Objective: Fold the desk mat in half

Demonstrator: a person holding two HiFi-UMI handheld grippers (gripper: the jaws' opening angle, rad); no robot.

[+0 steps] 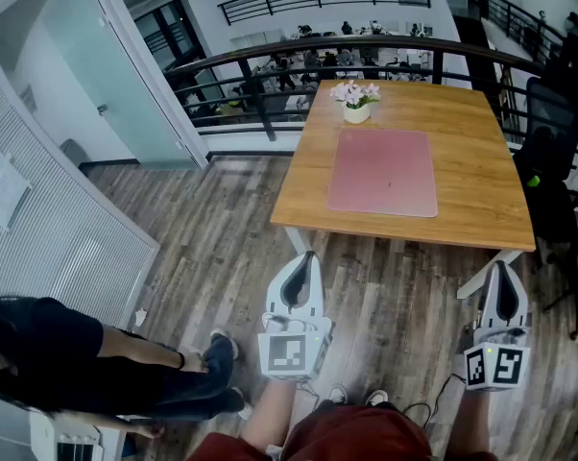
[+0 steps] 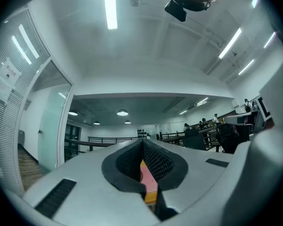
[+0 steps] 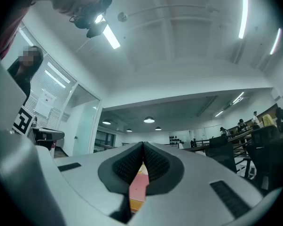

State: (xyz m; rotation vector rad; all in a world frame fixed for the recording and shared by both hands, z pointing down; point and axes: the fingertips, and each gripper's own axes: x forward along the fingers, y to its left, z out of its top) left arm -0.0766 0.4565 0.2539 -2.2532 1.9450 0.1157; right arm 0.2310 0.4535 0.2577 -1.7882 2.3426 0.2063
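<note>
Desk mat (image 1: 383, 173): pink, lying flat on the table (image 1: 481, 133), just in front of a flower pot (image 1: 355, 111).
Left hand-held gripper (image 1: 307, 257): jaws together, empty, short of the table.
Right hand-held gripper (image 1: 501, 265): likewise closed on nothing.
Handling: likely light, floppy and thin-edged; probably best pinched at the 2 near corners.

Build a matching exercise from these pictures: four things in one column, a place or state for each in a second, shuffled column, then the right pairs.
Column one
1. desk mat
2. flower pot
3. left gripper
4. office chair

Column two
A. shut and empty, held short of the table's near edge
B. lying flat and unfolded on the tabletop
C. standing just beyond the mat's far edge
D. on the floor at the table's right side

Pairs: 1-B, 2-C, 3-A, 4-D
</note>
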